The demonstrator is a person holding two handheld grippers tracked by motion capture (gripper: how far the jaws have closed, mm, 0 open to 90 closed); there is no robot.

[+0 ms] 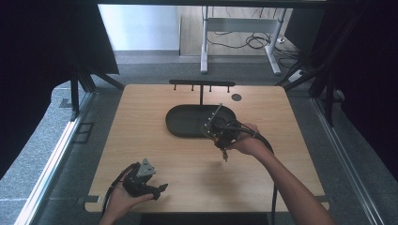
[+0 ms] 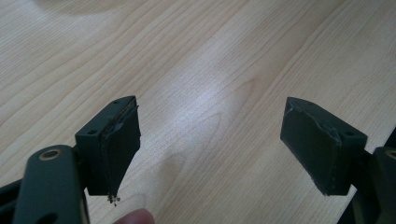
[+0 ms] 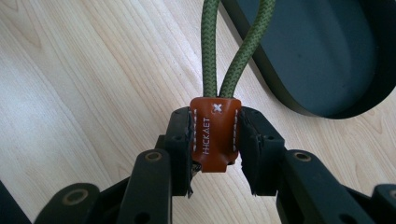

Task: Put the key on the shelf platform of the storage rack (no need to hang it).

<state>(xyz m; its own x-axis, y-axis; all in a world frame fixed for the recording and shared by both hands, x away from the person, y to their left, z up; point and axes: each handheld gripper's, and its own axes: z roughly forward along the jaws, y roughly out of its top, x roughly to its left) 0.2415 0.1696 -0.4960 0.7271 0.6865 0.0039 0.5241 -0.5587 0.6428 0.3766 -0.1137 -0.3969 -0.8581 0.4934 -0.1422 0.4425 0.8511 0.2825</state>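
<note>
Right gripper (image 3: 215, 140) has its jaws clamped on a brown leather tab (image 3: 215, 135) with a green cord loop (image 3: 233, 51), just beside the black tray (image 3: 322, 56). Left gripper (image 2: 210, 149) sits wide open, holding nothing, over the wooden table (image 2: 210, 60).

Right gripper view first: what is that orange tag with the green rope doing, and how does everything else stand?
Leather tab: clamped between the right gripper jaws.
Green cord: a loop running up from the tab.
Left gripper: open, nothing between its jaws.
Black tray: flat on the table.
Hook rack: upright, hooks bare.
</note>
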